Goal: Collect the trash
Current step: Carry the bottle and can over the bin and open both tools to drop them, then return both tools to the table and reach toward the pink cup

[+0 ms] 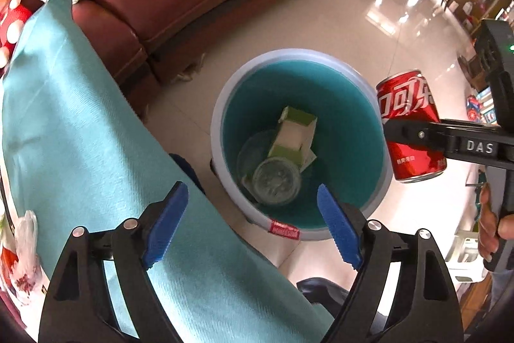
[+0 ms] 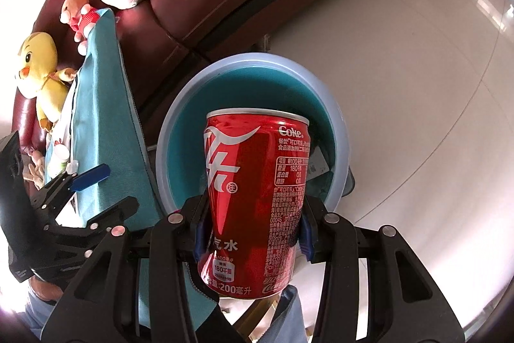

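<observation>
Nearest: left gripper (image 1: 253, 224) spread wide and empty above the bin's near rim, clear of the drop. Beyond: right gripper (image 2: 252, 225) clamped on the red can (image 2: 255, 198), poised over the teal bin (image 1: 221, 105), ready for release. Inside, far down: carton (image 1: 294, 134) and clear lid (image 1: 276, 182) already dumped.

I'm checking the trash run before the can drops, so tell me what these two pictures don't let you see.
- Bin contents, right wrist view: the can in the right claw covers most of the inside.
- Clear lid, left wrist view: it hides what lies under it in the bin.
- Tabletop, both views: the teal cloth covers it.
- Can's top, both views: turned away, so open or sealed cannot be told.
</observation>
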Tool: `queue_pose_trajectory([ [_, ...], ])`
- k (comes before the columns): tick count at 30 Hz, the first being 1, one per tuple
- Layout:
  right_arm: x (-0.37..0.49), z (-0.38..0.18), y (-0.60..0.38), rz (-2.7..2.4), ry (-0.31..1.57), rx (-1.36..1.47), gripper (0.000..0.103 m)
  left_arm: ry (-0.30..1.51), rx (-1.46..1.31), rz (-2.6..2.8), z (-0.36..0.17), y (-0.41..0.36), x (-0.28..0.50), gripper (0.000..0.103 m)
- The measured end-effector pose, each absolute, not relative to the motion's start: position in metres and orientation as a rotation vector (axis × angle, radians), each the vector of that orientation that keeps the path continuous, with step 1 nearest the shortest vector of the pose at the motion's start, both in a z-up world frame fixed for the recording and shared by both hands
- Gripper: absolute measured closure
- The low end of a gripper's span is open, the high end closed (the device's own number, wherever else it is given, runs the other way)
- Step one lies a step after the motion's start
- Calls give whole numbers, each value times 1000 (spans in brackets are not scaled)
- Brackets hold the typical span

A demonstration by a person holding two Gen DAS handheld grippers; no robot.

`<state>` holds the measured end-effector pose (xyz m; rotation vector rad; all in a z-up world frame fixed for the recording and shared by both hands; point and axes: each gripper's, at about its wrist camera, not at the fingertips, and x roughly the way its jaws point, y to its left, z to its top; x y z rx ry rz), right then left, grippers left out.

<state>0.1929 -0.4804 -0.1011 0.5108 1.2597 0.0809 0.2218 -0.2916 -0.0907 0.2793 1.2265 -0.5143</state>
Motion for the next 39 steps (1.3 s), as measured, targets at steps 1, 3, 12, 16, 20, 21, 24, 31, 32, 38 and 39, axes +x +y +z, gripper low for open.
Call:
queue_pose_trajectory([
  [1, 193, -102, -479, 82, 1264, 510, 61, 1227, 276, -515, -89, -289, 219, 19],
  [3, 194, -103, -476, 85, 1275, 502, 59, 1225, 274, -516, -87, -287, 216, 19],
  [12, 191, -99, -466, 64, 1298, 492, 30, 1206, 250, -517, -76, -266, 201, 10],
  [16, 185, -89, -460, 42, 1297, 468, 28, 1192, 244, -513, -70, -253, 196, 10],
  [20, 178, -78, -453, 27, 1299, 444, 28, 1179, 221, -508, -63, -235, 188, 9],
  [21, 177, -75, -449, 25, 1299, 433, 26, 1174, 215, -506, -62, -230, 185, 9],
  [24, 172, -66, -436, 29, 1301, 406, 23, 1162, 199, -496, -57, -215, 176, 9],
  [31, 169, -41, -387, 81, 1294, 309, 20, 1128, 147, -458, -42, -163, 163, 9],
  [32, 170, -38, -380, 90, 1294, 294, 19, 1124, 140, -450, -41, -155, 160, 9],
  [38, 171, -26, -321, 166, 1303, 214, 19, 1101, 93, -373, -32, -97, 146, 9],
  [39, 171, -24, -309, 181, 1303, 196, 19, 1097, 78, -356, -32, -83, 142, 9],
])
